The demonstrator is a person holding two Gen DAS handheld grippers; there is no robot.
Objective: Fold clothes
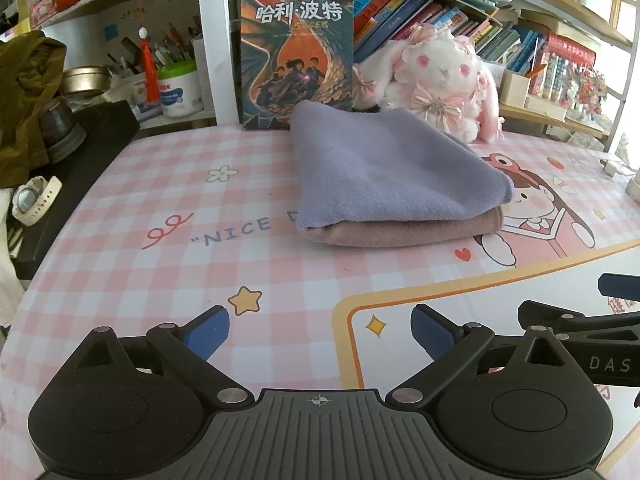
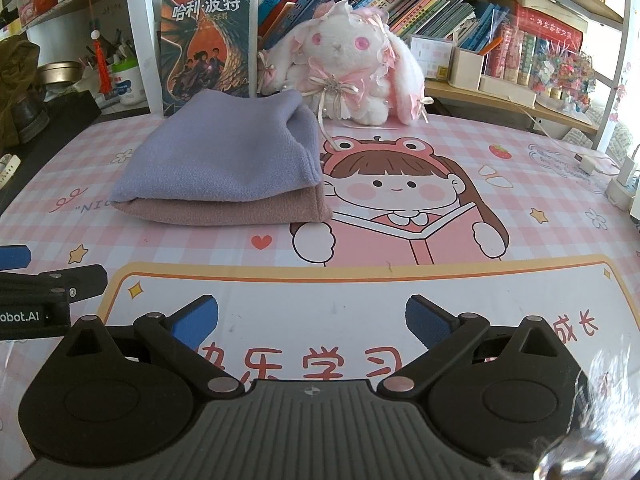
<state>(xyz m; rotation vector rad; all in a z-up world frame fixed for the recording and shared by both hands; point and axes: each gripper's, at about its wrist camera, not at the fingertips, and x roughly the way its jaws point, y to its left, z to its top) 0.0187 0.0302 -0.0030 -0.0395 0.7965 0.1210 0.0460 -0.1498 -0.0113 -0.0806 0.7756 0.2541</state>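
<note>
A folded lilac cloth (image 1: pixel 384 172) lies on top of a folded dusty-pink cloth (image 1: pixel 404 232) at the back middle of the pink checked desk mat (image 1: pixel 168 272). The stack also shows in the right wrist view, lilac cloth (image 2: pixel 224 156) over pink cloth (image 2: pixel 240 210). My left gripper (image 1: pixel 320 332) is open and empty, low over the mat, well in front of the stack. My right gripper (image 2: pixel 312 320) is open and empty, to the right of the left one, in front of the stack. Each gripper's side shows in the other's view.
A standing book (image 1: pixel 296 52) and a white plush rabbit (image 1: pixel 440 76) stand right behind the stack. Shelves of books (image 2: pixel 400 4) fill the back. A black box (image 1: pixel 76 168) and a watch (image 1: pixel 34 200) sit at the left. Chargers and cables (image 2: pixel 616 176) lie at the right edge.
</note>
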